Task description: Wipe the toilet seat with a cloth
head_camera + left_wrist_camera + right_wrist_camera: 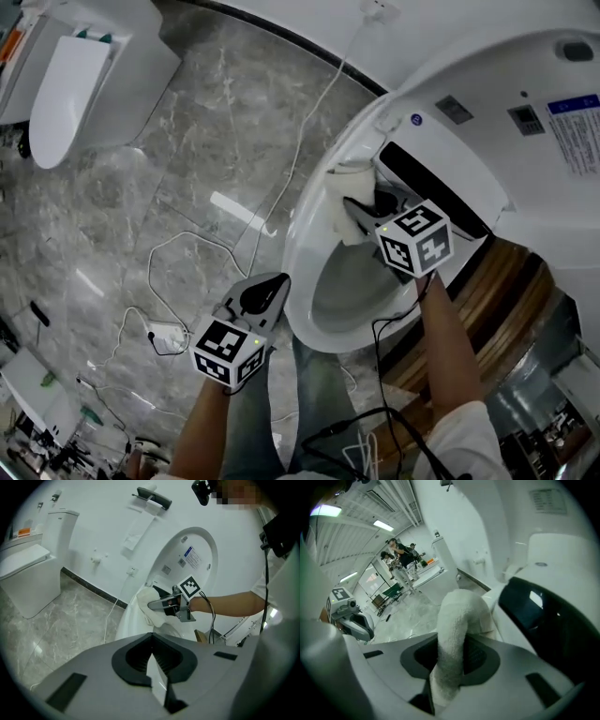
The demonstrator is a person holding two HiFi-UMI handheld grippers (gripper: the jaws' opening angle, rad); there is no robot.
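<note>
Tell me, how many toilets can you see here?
2. One toilet, lid raised, sits at the right by the cloth; the other toilet, lid shut, stands at the upper left. More may lie outside the pictures.

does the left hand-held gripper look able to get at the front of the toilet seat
Likely yes: the left hand-held gripper sits shut beside the toilet seat front rim, nothing between them; the right hand-held gripper holds the cloth at the back.
</note>
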